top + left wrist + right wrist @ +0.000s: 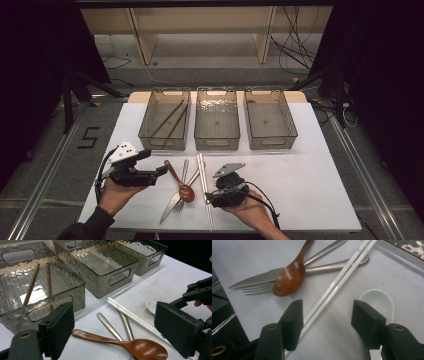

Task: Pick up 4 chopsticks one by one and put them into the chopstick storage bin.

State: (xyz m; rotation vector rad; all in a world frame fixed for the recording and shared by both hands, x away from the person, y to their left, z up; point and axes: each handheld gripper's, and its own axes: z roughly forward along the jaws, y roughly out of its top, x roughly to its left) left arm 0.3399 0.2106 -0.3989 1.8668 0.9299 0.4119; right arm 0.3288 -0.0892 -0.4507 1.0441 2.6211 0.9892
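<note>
Sorting cutlery into bins, by the look of it, with the pick-up step in hand. Right gripper [325, 317] low over the table, jaws partly open and gripping nothing, straddling the white chopsticks [337, 282], which pass between the jaws close by the left pad without being pressed. White ceramic spoon [378, 302] just behind the right jaw. Beyond the jaw tips, wooden spoon [289, 277] lying bowl-up across a knife [259, 278] and fork [258, 290]. Next move, as a judgement: settling lower, centring the pair of sticks between the pads and closing squarely, since thin smooth rods roll apart or slip out easily. Left gripper [113, 327] held wide open, empty, hovering with the wooden spoon's handle [95, 336] and the two steel handles [110, 326] lying between and ahead of its jaws. Farther ahead of both grippers, three smoky see-through bins in a row: left bin [165, 120] holding a pair of brown wooden chopsticks [170, 120] lying lengthwise, middle bin [216, 120] and right bin [270, 120] with nothing visible inside. Likely destination for the white sticks: cannot tell which bin.
</note>
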